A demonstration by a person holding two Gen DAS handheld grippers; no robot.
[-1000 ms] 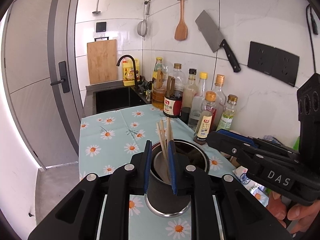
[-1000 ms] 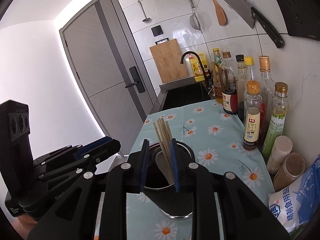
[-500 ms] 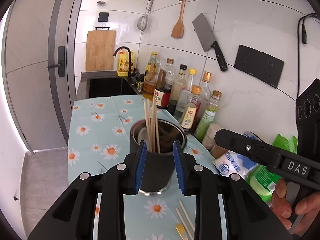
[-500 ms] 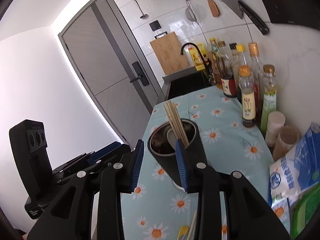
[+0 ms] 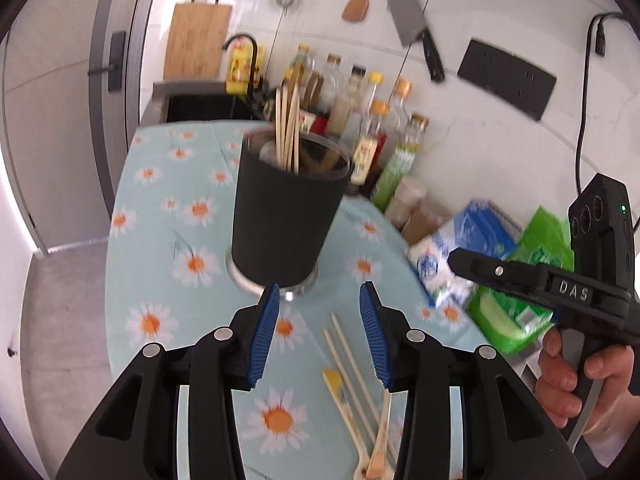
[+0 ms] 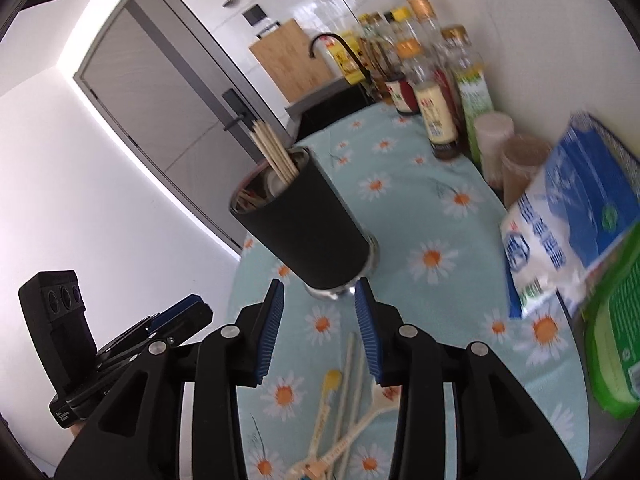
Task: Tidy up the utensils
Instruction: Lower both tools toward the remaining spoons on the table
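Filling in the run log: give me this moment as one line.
left claw: open, empty | right claw: open, empty | holder: upright, chopsticks inside | loose utensils: on cloth

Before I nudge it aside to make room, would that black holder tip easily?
Probably yes. The tall black cylindrical utensil holder stands on a narrow metal base, and the wooden chopsticks rise well above its rim, likely making it top-heavy. On the daisy-print tablecloth it may catch rather than slide.

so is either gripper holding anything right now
No. The left gripper and right gripper are both open and empty, short of the black cup.
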